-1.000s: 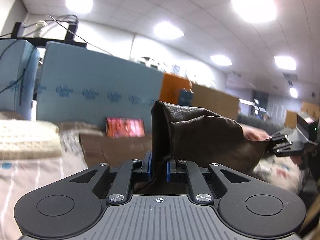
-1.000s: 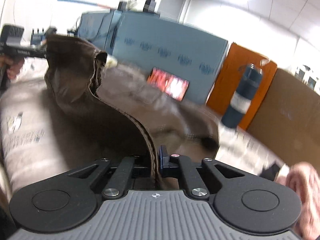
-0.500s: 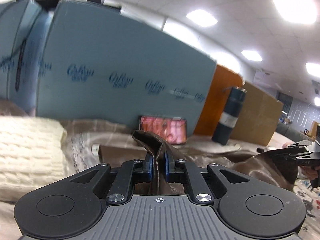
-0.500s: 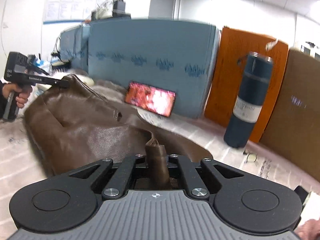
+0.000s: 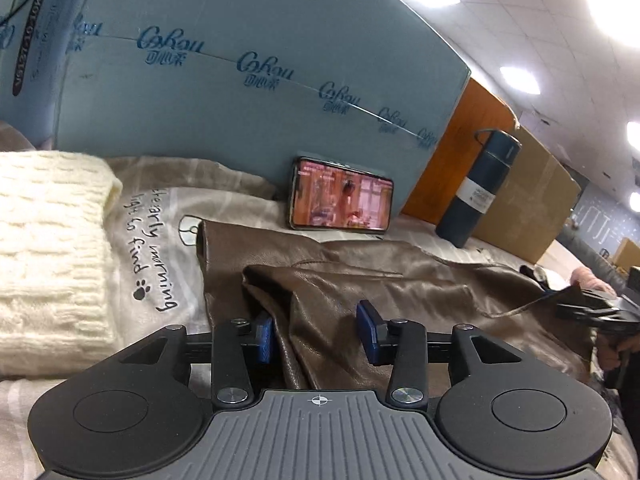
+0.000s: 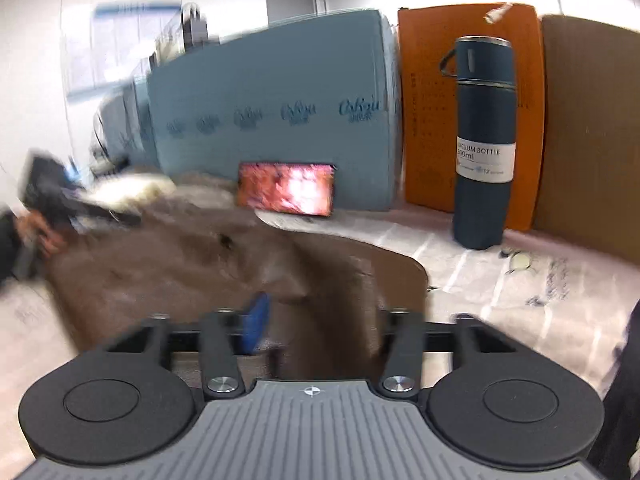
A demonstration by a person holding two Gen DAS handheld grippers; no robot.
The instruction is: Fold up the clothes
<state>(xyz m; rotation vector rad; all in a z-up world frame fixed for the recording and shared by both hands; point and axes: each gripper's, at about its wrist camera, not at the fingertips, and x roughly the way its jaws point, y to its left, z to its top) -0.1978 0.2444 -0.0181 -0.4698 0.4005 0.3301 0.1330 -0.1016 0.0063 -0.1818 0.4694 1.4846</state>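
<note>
Both jaws just opened: we've let go w/ left gripper point(image 5: 316, 330) & right gripper point(image 6: 320, 320). Glossy brown leather-look garment point(image 5: 380, 292) lies loose between pads, flat on printed bedsheet point(image 5: 160, 240). Fold laid.

Glossy brown leather garment point(image 5: 360, 292)

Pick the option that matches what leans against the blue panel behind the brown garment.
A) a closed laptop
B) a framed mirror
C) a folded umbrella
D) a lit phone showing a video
D: a phone with a bright video on its screen stands on its long edge against the blue panel, just behind the brown garment.
</note>
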